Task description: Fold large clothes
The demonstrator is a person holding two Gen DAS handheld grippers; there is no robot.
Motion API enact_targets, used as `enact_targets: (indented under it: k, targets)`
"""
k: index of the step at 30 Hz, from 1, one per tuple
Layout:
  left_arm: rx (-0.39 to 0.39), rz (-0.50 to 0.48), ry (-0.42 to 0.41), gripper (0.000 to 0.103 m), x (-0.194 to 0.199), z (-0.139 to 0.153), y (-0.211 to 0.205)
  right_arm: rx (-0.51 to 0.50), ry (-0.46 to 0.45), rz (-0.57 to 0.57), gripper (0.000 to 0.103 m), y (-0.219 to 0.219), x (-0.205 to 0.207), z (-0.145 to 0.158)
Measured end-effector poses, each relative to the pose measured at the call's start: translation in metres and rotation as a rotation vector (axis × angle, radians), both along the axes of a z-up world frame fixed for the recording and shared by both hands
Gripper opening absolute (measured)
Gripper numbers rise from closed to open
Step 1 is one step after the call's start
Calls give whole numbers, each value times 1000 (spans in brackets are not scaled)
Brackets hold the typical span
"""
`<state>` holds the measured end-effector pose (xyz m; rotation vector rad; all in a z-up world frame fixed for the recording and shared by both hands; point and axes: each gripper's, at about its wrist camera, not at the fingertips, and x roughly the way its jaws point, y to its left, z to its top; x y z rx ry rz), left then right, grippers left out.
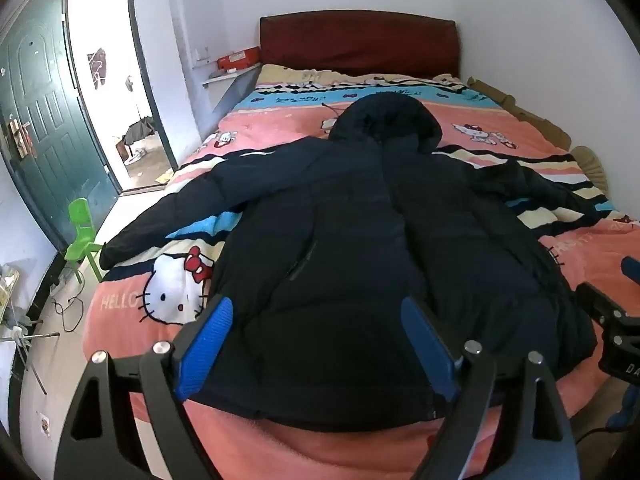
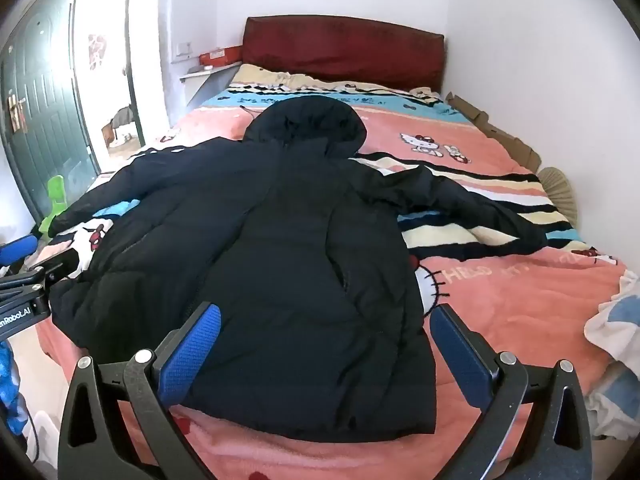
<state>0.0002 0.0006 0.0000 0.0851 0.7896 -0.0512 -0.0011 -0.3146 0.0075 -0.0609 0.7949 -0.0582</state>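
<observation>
1. While the jacket (image 1: 360, 220) lies spread flat on the bed (image 1: 520, 152), hood toward the headboard (image 1: 358, 42) and both sleeves stretched out sideways, its hem sits at the near edge, just ahead of both grippers.
2. From the left wrist view, the left gripper (image 1: 320, 344) hangs over the hem with its blue fingers (image 1: 206, 344) set wide apart, gripping nothing; the jacket's lower body fills the gap between them.
3. From the right wrist view, the right gripper (image 2: 326, 350) is likewise spread wide and empty; its left finger overlaps the jacket, while its right finger (image 2: 460, 354) lies just past the jacket's right edge, over the pink blanket (image 2: 520, 300).
4. Whether any finger touches the fabric cannot be told.
5. Readable writing: "HELLO" beside the cat face on the blanket in the left view, "HELLO" again by the right sleeve in the right view, and "nRobot.AI" on the left gripper's body at the right view's left edge.
6. Small script on the blanket's blue stripe near the headboard is too small to read.
7. Hidden or unclear: the jacket's dark quilting swallows most seam detail, the jacket covers much of the blanket's print, and each view's lower edge cuts off the gripper bodies.
</observation>
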Motion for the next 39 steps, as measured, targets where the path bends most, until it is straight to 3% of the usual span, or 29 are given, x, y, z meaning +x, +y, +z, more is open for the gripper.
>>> enact_targets:
  k: [39]
  targets:
    - [-13, 0, 22, 87, -1, -14, -15, -14, 15, 16, 102, 8, 3, -4]
